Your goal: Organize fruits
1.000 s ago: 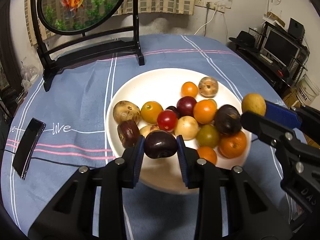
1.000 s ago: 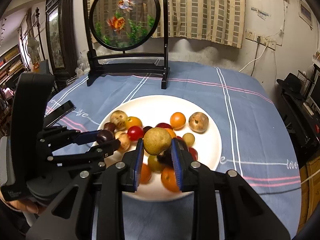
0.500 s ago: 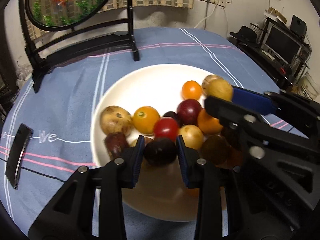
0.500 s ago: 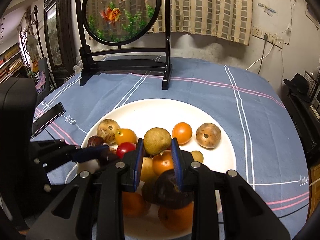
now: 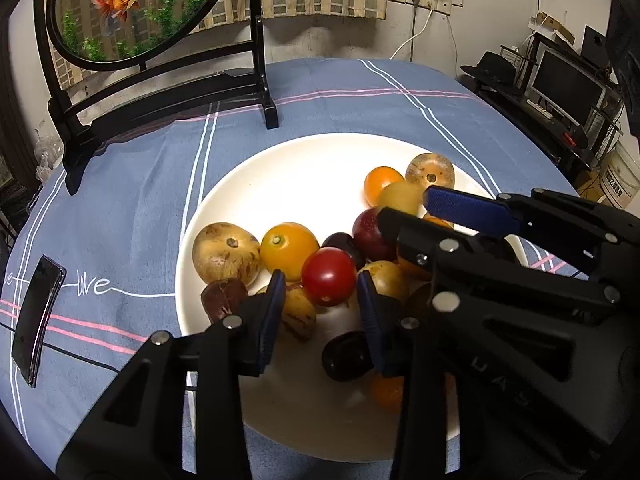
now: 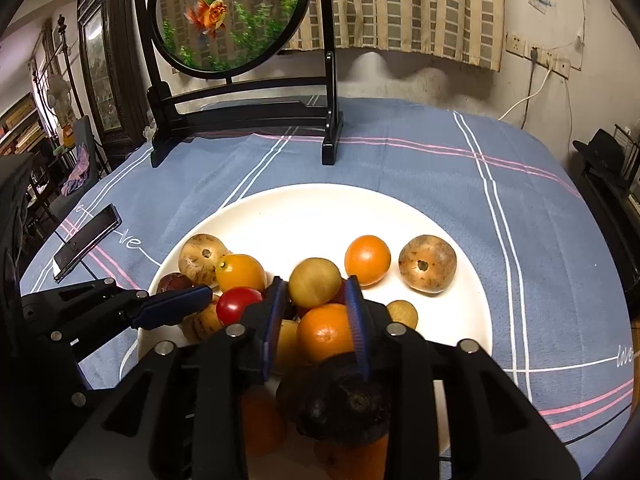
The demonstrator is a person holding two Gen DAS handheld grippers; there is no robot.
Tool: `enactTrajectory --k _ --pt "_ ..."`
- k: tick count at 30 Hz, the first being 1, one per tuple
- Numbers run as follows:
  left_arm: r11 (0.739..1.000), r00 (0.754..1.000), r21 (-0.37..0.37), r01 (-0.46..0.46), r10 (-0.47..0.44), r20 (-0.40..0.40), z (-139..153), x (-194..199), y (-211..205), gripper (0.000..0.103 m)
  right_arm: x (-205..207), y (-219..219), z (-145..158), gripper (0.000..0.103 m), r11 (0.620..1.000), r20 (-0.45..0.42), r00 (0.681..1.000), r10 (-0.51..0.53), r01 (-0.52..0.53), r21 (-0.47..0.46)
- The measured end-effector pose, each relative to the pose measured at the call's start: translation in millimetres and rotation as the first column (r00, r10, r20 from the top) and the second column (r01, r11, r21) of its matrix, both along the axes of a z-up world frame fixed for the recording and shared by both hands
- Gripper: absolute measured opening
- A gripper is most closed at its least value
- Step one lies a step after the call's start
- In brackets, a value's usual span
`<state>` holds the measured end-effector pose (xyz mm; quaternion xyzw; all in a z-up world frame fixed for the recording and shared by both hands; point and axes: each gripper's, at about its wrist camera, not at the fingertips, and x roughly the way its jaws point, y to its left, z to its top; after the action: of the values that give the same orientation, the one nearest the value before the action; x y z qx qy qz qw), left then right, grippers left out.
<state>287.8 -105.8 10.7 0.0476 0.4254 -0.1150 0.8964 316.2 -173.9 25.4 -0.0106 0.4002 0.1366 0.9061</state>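
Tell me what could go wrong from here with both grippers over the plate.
Right gripper: its jaws have just been opening around the yellow-brown fruit perched on the heap; it may roll off.
Left gripper: its jaws have just been opening; the dark fruit lies on the plate beside one finger, not between them, so withdrawing may nudge it.
The grippers are close and may bump.

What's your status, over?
Both grippers just opening: left gripper empty, dark plum lies on plate; right gripper straddles loose yellow fruit. Nothing blocking.
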Motion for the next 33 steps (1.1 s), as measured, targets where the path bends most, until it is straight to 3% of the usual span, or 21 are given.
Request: enactTrajectory --k 2,6,8,11,14,21,33 --pt "1.0 1.0 0.006 -0.011 0.011 0.001 0 0 1 0.046 -1 0 0 0.051 1.0 0.003 1.0 -0.004 0.004 0.004" --pt "1.0 1.0 -0.012 -0.012 0.012 -0.006 1 -1 2 0.049 -4 -1 3 0.052 1.0 0.015 1.0 -0.015 0.015 0.008" --pt "1.0 1.0 -0.02 -0.011 0.01 -0.005 2 -2 2 0.061 -6 -2 4 0.052 1.0 0.018 1.0 -0.017 0.017 0.012" --pt "1.0 1.0 -0.013 -0.01 0.01 0.019 7 -7 1 0.063 -11 -4 8 0.052 1.0 0.027 0.999 -0.024 0.023 0.017" --pt "1.0 0.999 -0.001 -0.021 0.021 0.04 12 -13 1 0.077 -16 -7 11 0.052 0.999 0.029 0.999 -0.033 0.032 0.025" --pt "0.999 0.997 0.0 -0.045 0.045 0.056 22 -25 7 0.087 -33 -17 20 0.055 0.997 0.047 0.996 -0.073 0.072 0.023" --pt "0.996 0.995 -0.007 -0.085 0.085 0.044 24 -62 25 0.088 -86 -37 24 0.06 0.989 0.051 0.988 -0.144 0.145 -0.013"
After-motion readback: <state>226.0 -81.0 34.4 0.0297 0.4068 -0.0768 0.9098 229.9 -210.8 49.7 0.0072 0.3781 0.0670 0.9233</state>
